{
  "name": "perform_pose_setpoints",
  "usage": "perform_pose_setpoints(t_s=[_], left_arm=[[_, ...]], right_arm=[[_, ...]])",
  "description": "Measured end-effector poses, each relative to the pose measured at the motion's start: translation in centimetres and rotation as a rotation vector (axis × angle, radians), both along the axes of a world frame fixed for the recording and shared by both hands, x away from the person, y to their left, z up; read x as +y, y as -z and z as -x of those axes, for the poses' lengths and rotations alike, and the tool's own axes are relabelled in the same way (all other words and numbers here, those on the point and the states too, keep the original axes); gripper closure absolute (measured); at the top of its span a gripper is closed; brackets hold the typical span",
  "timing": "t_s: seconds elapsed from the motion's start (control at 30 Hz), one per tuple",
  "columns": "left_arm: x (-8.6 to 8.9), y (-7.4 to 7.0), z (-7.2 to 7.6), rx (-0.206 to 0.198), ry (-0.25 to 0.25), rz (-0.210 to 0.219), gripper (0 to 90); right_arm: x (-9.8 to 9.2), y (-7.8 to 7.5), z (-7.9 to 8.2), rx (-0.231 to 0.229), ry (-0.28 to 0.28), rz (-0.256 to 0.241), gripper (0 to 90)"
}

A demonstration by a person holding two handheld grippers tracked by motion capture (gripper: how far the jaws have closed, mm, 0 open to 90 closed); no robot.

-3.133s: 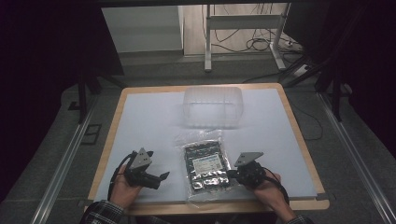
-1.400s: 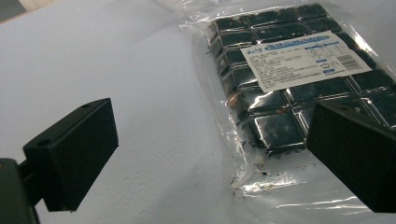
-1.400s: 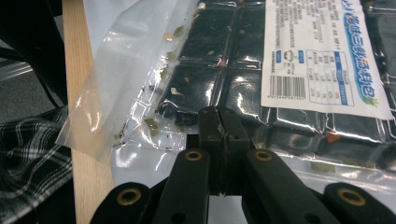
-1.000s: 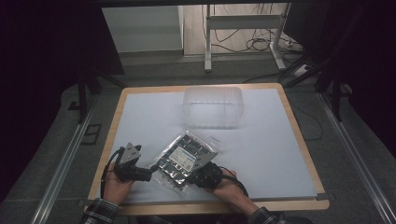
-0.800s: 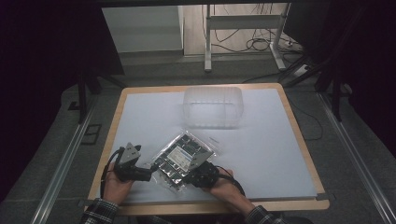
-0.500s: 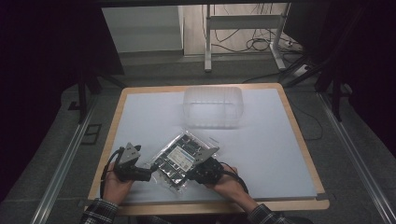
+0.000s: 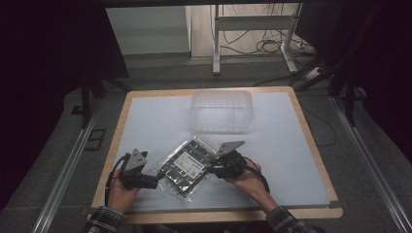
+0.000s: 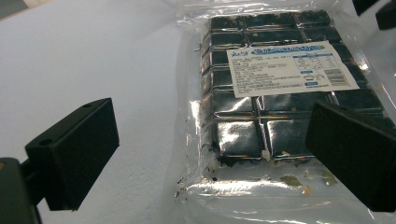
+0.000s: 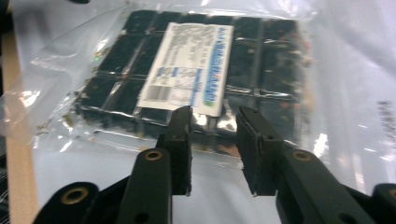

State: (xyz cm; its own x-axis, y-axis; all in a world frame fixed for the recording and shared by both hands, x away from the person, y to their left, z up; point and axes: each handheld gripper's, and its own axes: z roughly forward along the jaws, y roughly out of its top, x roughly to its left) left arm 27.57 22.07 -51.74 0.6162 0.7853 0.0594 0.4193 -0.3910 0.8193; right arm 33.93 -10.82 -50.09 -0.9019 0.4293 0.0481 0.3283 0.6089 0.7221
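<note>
Fingers (image 8: 74, 151) of the left gripper (image 7: 154, 182) gape wide at the packet's (image 7: 187, 166) near-left corner; the right gripper (image 9: 212, 140) has its fingers parted by a narrow gap at the opposite edge, gripping nothing. Since half a second ago the right hand (image 7: 245, 175) has swung outward to the right. That packet is glossy clear plastic over dark square blocks with a white label (image 8: 292, 67), lying flat on the white worktop (image 7: 291, 145), long axis running diagonally, in front of a clear box (image 7: 221, 110).
</note>
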Motion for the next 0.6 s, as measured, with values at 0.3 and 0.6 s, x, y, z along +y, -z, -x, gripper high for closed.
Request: perform_pose_setpoints(t_s=[0.3,0.6], left_arm=[[0.0,0.0,0.0,0.000,0.002,-0.003,2.6],[-0.1,0.1,0.0,0.003,0.010,-0.015,2.8]], right_arm=[[-1.3,-0.6,-1.4,-0.018,0.043,-0.003,57.1],[-2.7,-1.2,-3.4,-0.032,0.104,-0.009,52.7]])
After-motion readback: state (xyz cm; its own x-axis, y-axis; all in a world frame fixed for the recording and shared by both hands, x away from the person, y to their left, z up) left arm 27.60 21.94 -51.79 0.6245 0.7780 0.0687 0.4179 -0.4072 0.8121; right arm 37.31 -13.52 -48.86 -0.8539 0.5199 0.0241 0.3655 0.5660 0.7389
